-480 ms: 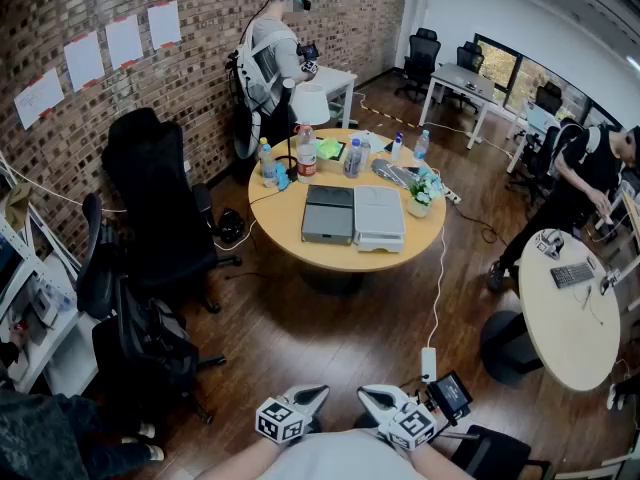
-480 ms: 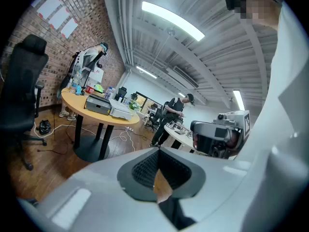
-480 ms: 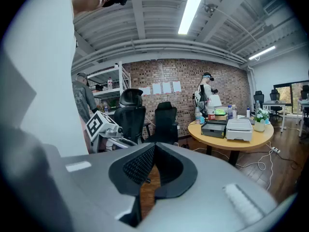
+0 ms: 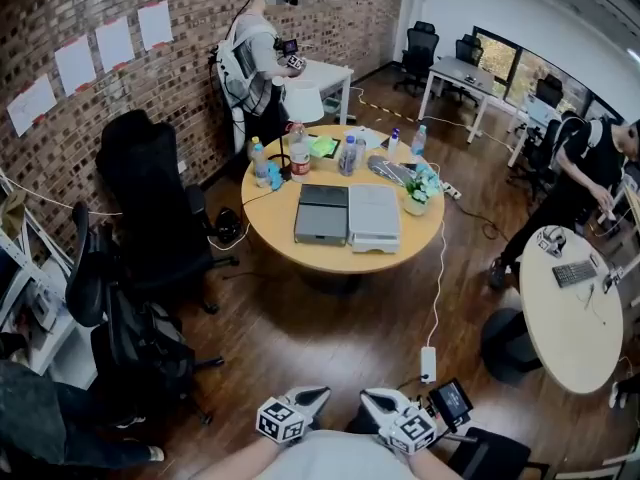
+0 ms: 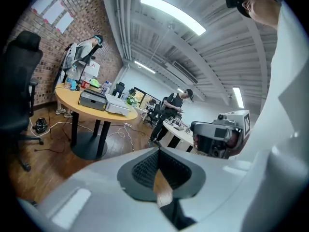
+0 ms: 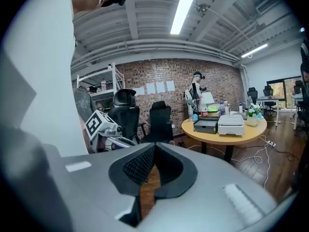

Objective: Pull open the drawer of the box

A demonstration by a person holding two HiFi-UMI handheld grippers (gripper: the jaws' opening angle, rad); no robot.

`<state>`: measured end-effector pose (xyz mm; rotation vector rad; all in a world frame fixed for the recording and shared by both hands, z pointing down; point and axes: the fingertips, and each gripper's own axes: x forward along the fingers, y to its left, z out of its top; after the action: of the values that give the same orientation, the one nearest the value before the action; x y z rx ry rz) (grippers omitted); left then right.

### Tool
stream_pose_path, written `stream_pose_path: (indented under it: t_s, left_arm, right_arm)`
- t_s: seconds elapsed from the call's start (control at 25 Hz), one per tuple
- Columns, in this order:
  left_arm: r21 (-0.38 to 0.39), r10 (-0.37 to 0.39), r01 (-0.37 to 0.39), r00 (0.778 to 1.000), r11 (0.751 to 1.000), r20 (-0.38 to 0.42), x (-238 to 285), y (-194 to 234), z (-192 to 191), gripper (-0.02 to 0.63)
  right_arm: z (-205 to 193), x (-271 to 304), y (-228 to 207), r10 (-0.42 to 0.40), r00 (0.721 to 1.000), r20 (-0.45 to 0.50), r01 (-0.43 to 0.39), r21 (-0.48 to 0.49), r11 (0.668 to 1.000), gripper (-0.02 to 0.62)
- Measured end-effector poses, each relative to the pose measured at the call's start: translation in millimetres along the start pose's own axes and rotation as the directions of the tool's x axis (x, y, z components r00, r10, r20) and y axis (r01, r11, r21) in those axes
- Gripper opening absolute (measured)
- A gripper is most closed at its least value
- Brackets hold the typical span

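Fingers on the left gripper [image 5: 158, 151] are pressed together with nothing in them, and it's the same on the right gripper [image 6: 153, 149]. Both sit low, close to the person's body, side by side. The dark grey box [image 4: 322, 213] is well apart from them, on the round bench [image 4: 290, 256], touching a white box [image 4: 374, 216].

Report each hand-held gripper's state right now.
Left hand-held gripper: shut, holding nothing.
Right hand-held gripper: shut, holding nothing.
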<state>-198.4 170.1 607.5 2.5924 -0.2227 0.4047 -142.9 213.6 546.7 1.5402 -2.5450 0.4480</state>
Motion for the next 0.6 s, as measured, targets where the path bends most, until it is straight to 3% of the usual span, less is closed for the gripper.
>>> stream_pose_path:
  t_s: [0.6]
  left_arm:
    - [0.088, -0.01, 0.015, 0.998, 0.996, -0.058, 141, -16, 53, 0.005]
  right_arm:
    - [5, -39, -134, 0.018, 0.999, 0.039, -0.019, 0.031, 0.999, 0.006]
